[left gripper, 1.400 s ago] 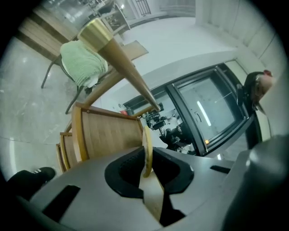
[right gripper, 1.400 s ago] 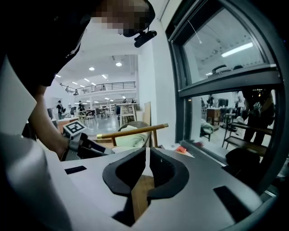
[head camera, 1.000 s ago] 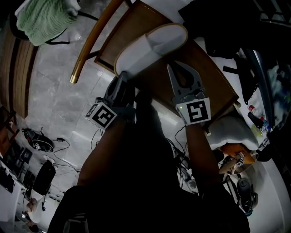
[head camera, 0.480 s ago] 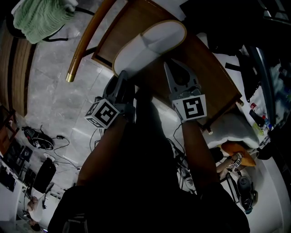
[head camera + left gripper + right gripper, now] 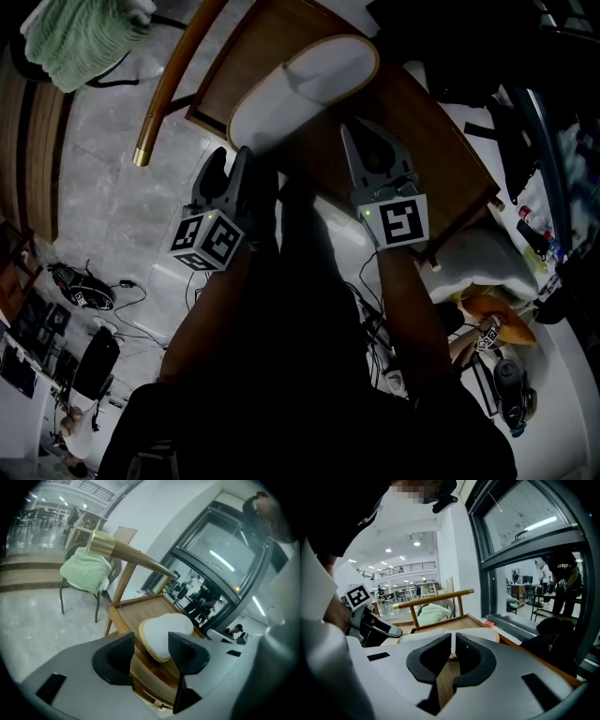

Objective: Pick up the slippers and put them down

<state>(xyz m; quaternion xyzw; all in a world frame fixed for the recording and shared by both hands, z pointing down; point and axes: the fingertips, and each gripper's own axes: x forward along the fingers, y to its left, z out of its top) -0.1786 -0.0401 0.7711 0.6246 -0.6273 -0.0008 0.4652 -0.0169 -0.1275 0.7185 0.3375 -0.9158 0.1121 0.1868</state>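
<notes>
Left tool (image 5: pixel 151 641) opening, empty; slipper (image 5: pixel 167 627) beyond.

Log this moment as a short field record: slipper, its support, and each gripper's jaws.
slipper: one white slipper, lying flat
support: wooden chair seat
left gripper: jaws opening, apart; slipper lies ahead between them, not pressed
right gripper: jaws together, tips by the slipper's edge; contact unclear
background: green cloth draped on another chair

Head view: overhead, facing steeply down. Left gripper view and right gripper view: close, facing along their own jaws. All three share the white slipper (image 5: pixel 305 89).
</notes>
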